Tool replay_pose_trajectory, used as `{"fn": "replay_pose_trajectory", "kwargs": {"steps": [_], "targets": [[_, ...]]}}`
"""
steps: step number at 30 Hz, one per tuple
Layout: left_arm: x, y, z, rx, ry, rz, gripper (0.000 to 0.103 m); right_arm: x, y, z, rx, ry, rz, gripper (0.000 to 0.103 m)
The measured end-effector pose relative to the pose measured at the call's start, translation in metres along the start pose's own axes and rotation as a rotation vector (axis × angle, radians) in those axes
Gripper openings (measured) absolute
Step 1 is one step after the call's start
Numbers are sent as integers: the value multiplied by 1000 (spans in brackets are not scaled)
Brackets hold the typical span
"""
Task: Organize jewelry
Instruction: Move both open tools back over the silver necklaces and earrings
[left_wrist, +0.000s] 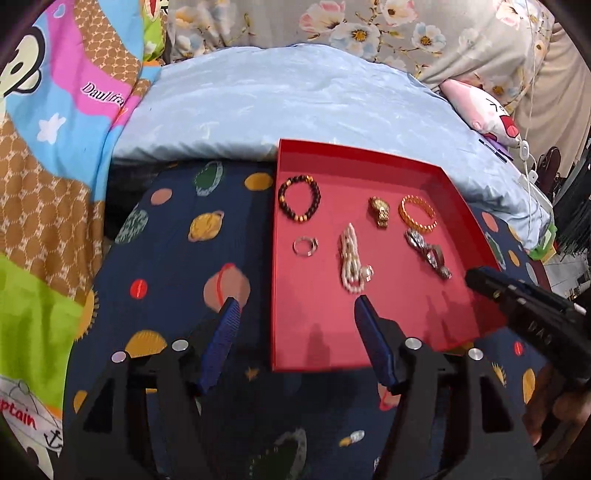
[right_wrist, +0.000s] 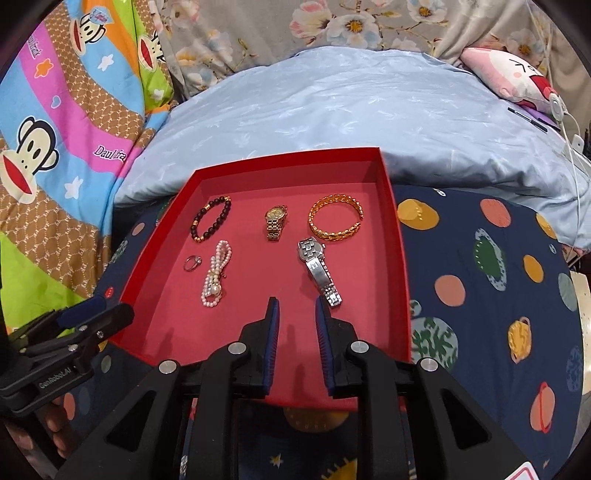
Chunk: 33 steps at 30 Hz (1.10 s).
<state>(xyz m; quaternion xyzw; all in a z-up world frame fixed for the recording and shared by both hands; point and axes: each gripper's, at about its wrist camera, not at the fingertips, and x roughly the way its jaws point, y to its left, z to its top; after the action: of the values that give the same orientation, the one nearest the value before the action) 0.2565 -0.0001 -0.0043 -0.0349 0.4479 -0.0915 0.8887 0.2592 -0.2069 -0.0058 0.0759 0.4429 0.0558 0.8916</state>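
Left tongs (left_wrist: 293, 310): released, jaws wide apart, empty, over the near left edge of the tray.
Right tongs (right_wrist: 296, 308): released, narrower gap, empty, just near of the silver watch (right_wrist: 319, 271).
Red tray (right_wrist: 400, 258): on the planet-print bed cover (right_wrist: 480, 280).
Far row: beaded bracelet (right_wrist: 210, 219), gold watch (right_wrist: 275, 221), gold bangle (right_wrist: 335, 217).
Near row: ring (right_wrist: 192, 263), pearl strand (right_wrist: 215, 273), silver watch.
Beyond the tray: pale blue pillow (right_wrist: 332, 110).

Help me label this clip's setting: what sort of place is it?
Most likely a bedroom, on a bed: a planet-print sheet, a pale blue pillow and a cartoon monkey quilt surround the red jewelry tray.
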Motion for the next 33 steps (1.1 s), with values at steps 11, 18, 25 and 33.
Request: {"fn": "replay_pose_trajectory", "kwargs": {"steps": [11,18,25,33], "targets": [[-25,-12,-30,15,12,-26,62,-46,-2,-30,34,-27,-5,21],[-41,-17,-51,21,25,-34,62,-76,0,-62,36,-37,-22,26],[-53,-12,-85,26,69,-28,62,-99,-4,-100,70,-14,-20,26],[-59,-13,-127,27,134,-26,62,-116,-16,-137,92,7,-60,26]]}}
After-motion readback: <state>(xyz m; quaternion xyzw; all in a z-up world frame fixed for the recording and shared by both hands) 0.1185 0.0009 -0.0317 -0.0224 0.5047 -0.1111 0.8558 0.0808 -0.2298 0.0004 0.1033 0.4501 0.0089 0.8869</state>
